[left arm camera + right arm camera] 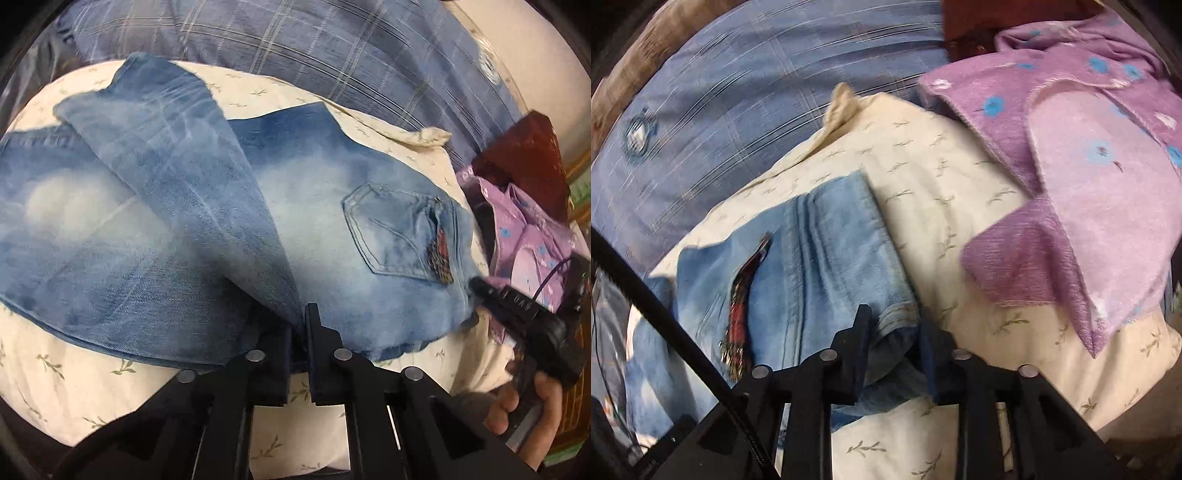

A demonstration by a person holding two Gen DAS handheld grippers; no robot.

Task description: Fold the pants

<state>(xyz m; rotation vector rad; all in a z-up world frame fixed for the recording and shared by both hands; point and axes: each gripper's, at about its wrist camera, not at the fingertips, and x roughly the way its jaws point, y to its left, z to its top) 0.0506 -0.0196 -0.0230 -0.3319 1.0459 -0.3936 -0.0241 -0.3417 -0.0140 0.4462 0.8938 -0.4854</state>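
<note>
Hand-held gripper [892,321] between jeans [827,258], purple towel [1089,221]

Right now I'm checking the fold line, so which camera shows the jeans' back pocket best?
The left wrist view: the whole back pocket lies flat on the jeans. The right wrist view shows only its blurred patterned edge.

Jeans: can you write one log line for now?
jeans: on cream pillow | left gripper: shut on jeans | right gripper: jaws around waistband
</note>
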